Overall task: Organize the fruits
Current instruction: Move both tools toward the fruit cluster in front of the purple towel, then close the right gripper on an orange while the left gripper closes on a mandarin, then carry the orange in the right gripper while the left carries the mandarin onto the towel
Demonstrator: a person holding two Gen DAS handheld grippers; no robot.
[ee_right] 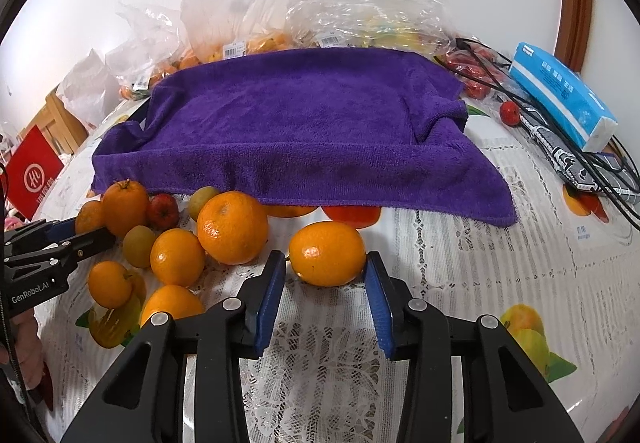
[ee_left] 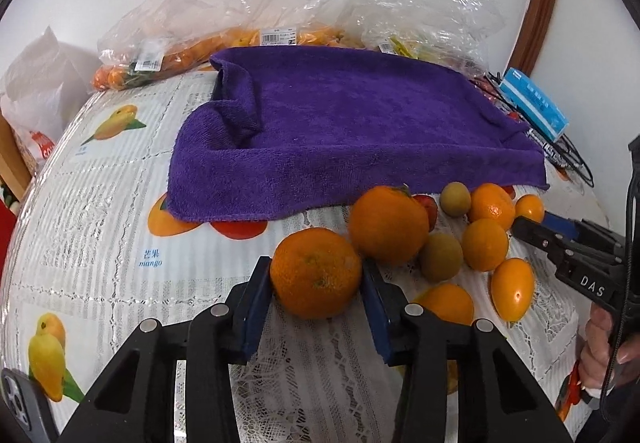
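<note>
Your left claw (ee_left: 318, 283) grips an orange (ee_left: 316, 272) and your right claw (ee_right: 325, 279) grips a second orange (ee_right: 327, 253), both low over the table (ee_right: 460, 283), just short of the purple towel's (ee_right: 304, 131) near edge, which lies straight ahead.

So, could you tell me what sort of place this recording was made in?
Most likely a home dining table: a lace cover over a fruit-print tablecloth, shop-labelled plastic bags of fruit against the wall, and a blue tissue pack beside a purple towel.
</note>
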